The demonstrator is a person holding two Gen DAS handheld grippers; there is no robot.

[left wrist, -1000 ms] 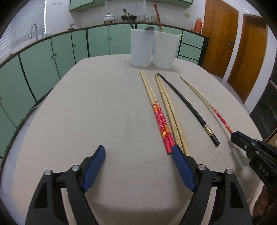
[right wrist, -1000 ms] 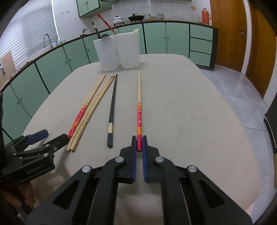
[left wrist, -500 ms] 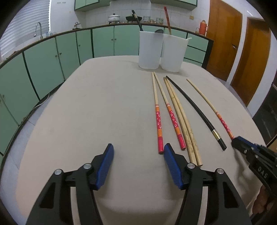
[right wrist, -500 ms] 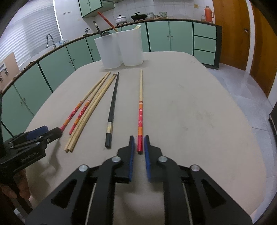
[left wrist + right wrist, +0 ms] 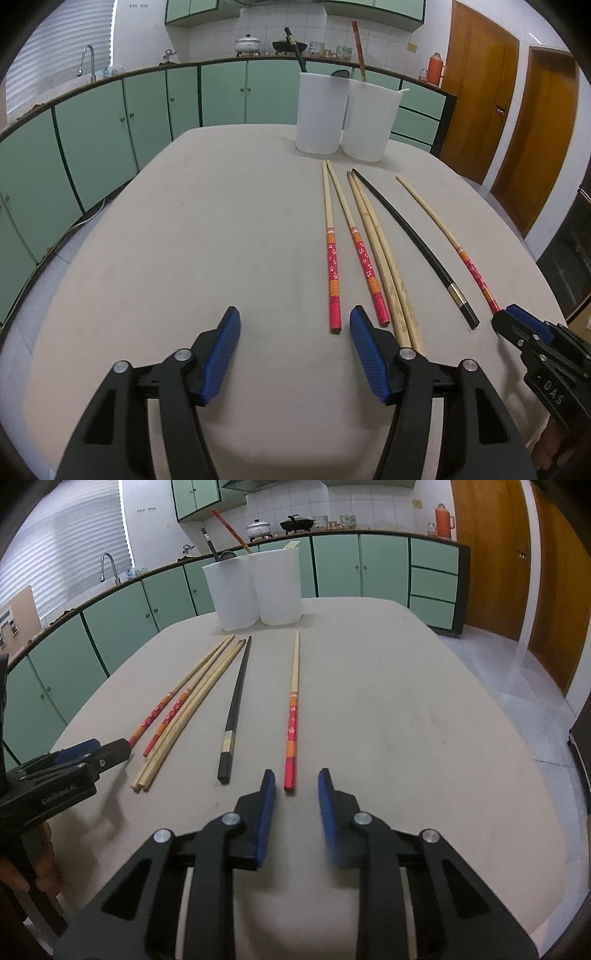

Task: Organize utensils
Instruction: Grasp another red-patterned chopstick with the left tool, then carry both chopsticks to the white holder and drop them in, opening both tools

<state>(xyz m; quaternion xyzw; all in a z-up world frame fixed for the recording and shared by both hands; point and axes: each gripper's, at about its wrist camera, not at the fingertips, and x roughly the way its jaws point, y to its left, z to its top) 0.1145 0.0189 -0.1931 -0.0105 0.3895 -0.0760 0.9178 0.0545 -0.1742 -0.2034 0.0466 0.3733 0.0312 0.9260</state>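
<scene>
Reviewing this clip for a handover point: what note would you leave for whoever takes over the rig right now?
Left gripper: open, empty, near the red ends of two red-handled chopsticks.
Right gripper: open, empty, with the lone red-handled chopstick lying just ahead of its tips.
On the table: also two plain wooden chopsticks and one black chopstick.
Two white containers at the far end already hold some utensils.
Left: all six chopsticks need sorting into the containers.
</scene>
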